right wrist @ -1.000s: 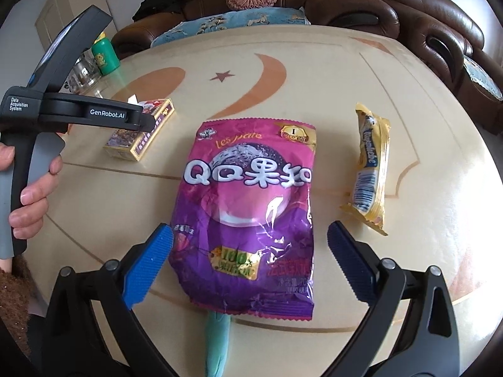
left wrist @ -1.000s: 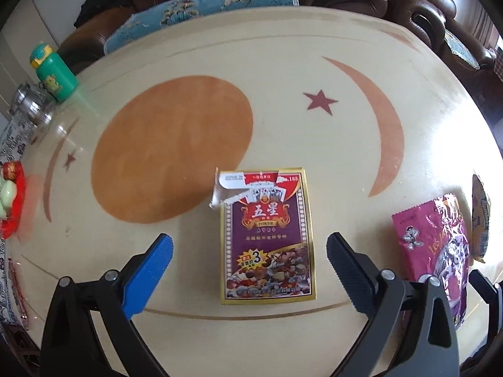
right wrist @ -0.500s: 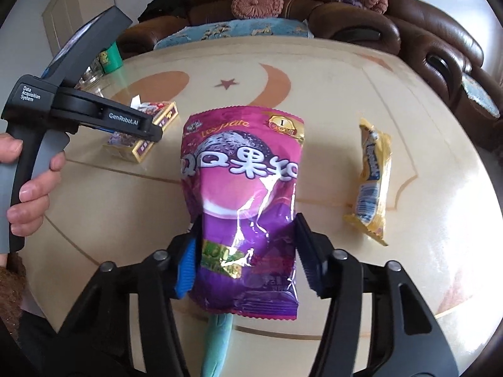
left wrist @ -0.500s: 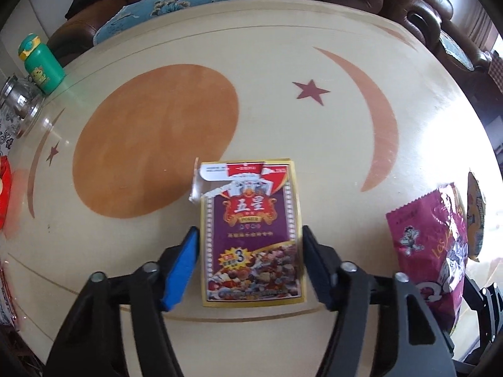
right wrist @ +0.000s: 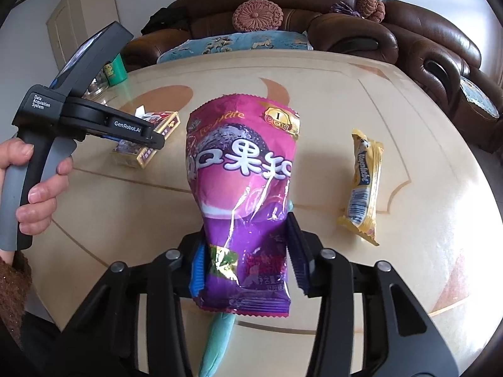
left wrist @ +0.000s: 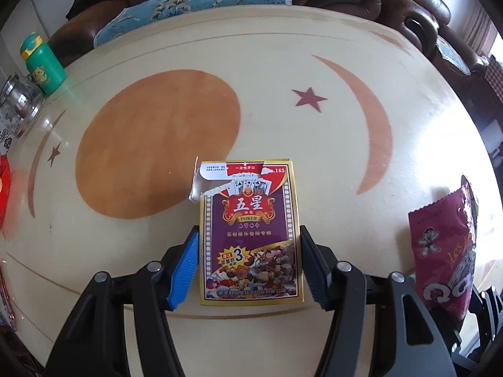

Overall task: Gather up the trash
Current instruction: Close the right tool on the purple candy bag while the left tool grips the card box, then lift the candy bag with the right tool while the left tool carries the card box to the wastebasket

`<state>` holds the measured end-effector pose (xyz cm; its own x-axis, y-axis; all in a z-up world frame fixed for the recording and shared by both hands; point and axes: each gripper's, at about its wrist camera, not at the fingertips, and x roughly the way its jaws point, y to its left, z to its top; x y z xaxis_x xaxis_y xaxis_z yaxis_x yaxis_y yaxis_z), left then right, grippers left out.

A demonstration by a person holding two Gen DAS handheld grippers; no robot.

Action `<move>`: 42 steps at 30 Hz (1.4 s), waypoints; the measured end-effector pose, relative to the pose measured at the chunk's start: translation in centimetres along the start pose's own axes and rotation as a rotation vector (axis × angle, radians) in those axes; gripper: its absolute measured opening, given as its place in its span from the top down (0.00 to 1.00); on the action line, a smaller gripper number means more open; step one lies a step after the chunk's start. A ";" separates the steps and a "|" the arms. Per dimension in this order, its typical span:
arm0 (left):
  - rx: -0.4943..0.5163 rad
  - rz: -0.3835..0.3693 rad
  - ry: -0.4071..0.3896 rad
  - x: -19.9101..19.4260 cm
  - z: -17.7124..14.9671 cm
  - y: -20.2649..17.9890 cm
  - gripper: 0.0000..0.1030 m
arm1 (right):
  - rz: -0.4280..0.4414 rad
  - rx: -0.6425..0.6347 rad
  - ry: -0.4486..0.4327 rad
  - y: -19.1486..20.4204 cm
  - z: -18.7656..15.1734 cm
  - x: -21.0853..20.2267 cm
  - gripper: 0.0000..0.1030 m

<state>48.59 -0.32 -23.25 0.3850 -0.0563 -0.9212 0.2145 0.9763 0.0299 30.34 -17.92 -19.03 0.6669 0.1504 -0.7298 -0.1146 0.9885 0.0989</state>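
Observation:
My left gripper is shut on a purple and gold playing-card box, its fingers pressed against the box's two long sides just above the table. The box also shows in the right wrist view, partly behind the left gripper's body. My right gripper is shut on a purple snack bag, squeezed at its lower part and lifted off the table. The bag's top shows in the left wrist view. A yellow snack-bar wrapper lies on the table to the right.
The round beige table has orange sun, moon and star patterns. A green bottle and a glass jar stand at its far left edge. A red object sits at the left. A teal object lies under the bag. Brown sofas stand behind.
Both grippers have closed from wide open. The left closed on the card box. The right closed on the purple bag and raised it off the table, crumpling it.

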 end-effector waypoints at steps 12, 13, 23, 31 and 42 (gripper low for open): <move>-0.042 -0.029 -0.004 -0.4 -0.4 0.7 0.43 | -0.003 0.005 -0.078 -0.6 0.5 -2.1 0.78; -0.044 -0.032 -0.005 -0.4 -0.4 0.8 0.43 | -0.013 -0.003 -0.086 -0.6 0.5 -2.3 0.78; -0.055 -0.047 -0.017 -1.2 -0.4 1.0 0.43 | -0.025 -0.025 -0.108 -0.7 0.6 -2.7 0.78; -0.018 -0.034 -0.105 -5.1 -1.8 0.1 0.43 | -0.035 -0.039 -0.133 -0.7 0.5 -3.5 0.78; 0.037 0.011 -0.259 -13.3 -6.4 -2.5 0.43 | -0.065 -0.066 -0.177 0.6 0.8 -8.0 0.78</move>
<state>37.15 -0.63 -13.56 0.6037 -0.1025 -0.7906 0.2402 0.9690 0.0578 25.52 -18.57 -12.56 0.7929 0.0929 -0.6022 -0.1110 0.9938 0.0070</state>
